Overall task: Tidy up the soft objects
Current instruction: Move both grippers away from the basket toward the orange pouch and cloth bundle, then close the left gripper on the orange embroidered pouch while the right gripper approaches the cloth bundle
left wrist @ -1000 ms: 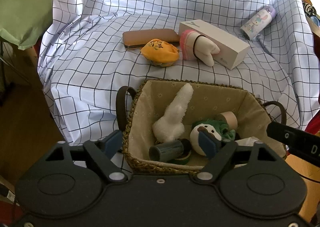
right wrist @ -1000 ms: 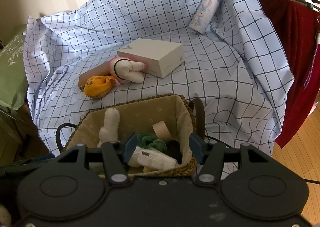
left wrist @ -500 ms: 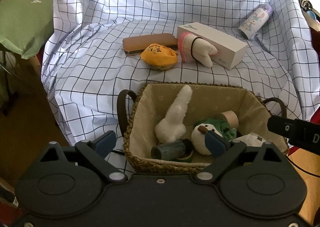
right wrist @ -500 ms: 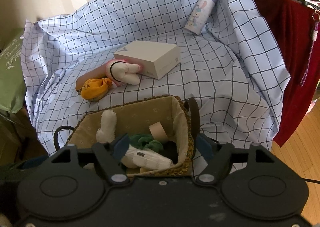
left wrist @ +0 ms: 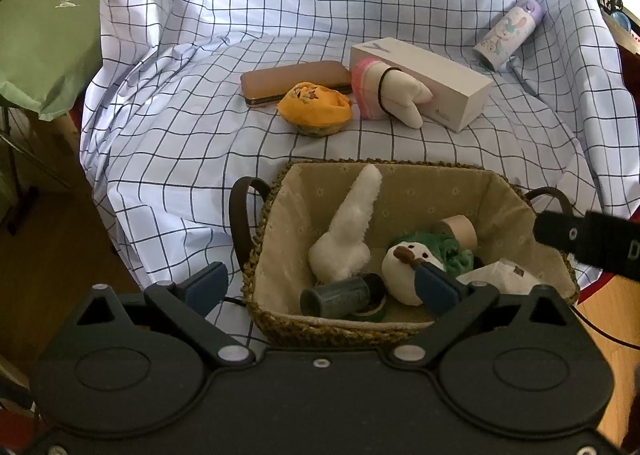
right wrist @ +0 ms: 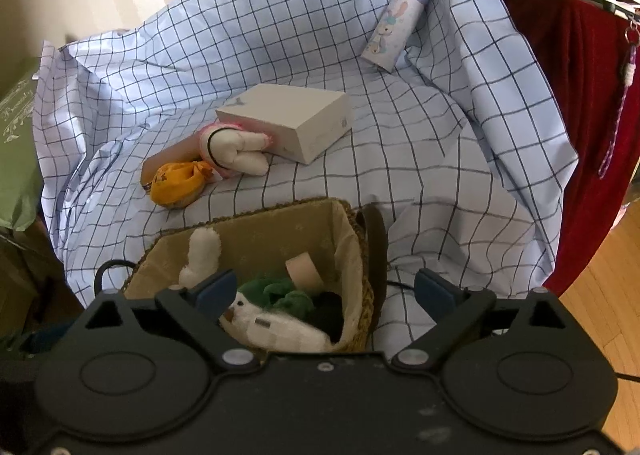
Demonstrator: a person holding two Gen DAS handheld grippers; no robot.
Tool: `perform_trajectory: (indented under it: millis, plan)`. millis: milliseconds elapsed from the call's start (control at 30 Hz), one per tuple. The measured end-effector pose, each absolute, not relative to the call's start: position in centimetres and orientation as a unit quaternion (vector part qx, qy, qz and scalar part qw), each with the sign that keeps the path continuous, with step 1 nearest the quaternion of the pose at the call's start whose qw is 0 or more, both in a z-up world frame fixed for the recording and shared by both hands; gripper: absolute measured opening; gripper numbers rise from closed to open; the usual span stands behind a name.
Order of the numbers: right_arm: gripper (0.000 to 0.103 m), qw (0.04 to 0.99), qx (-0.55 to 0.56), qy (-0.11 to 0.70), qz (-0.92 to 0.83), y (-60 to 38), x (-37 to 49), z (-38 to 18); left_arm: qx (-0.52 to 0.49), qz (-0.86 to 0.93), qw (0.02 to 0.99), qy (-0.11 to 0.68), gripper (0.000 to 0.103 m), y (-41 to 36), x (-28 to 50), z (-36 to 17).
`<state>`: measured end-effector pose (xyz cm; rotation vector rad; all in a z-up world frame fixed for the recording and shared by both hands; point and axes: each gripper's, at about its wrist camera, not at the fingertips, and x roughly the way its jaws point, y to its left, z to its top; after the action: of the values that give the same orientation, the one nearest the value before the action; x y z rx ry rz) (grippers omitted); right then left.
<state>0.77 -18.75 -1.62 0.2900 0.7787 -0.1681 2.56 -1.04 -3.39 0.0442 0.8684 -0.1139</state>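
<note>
Both claws hang spread wide and empty above the near edge of the basket (left wrist: pixel 276 319): the left gripper (left wrist: pixel 320 287) straddles its near-left corner, the right gripper (right wrist: pixel 326 293) its near-right corner. Inside lie a white plush (left wrist: pixel 348 227), a snowman (left wrist: pixel 412 267) with a green cloth (left wrist: pixel 452 251) behind it, a tape roll (left wrist: pixel 460 231), a dark can (left wrist: pixel 340 295) and a white packet (left wrist: pixel 500 275) at about 3 o'clock. Out on the checked sheet (left wrist: pixel 200 135), at 12 o'clock from the basket, an orange pouch (left wrist: pixel 314 107) sits just in front of a brown case (left wrist: pixel 296 79), and a pink-and-white plush (left wrist: pixel 388 95) rests against a white box (left wrist: pixel 424 83); a printed bottle (left wrist: pixel 508 33) lies far off at 1 o'clock. This looks like the pause between placements, with some soft items in and two left out. The next move likely calls for reaching forward over the basket to the pouch or plush, centring the open fingers on it and closing gently, while sparing the case and box that touch them.
</note>
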Motion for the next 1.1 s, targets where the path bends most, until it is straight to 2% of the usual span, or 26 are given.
perform_trajectory:
  millis: [133, 667, 1100]
  plan:
    - [0.103, 0.919, 0.134, 0.361, -0.088, -19.0, 1.5, -0.8, 0.02, -0.057, 0.905, 0.42, 0.099, -1.0, 3.0, -3.0]
    - [0.103, 0.931, 0.128, 0.337, -0.059, -18.5, 7.7, 0.3, 0.039, -0.041, 0.905, 0.421, 0.1, -0.5, 9.6, -3.2]
    - [0.103, 0.92, 0.129, 0.359, -0.094, -17.5, 12.9, -3.0, 0.062, -0.046, 0.909, 0.41, 0.1, -1.6, 16.4, -4.5]
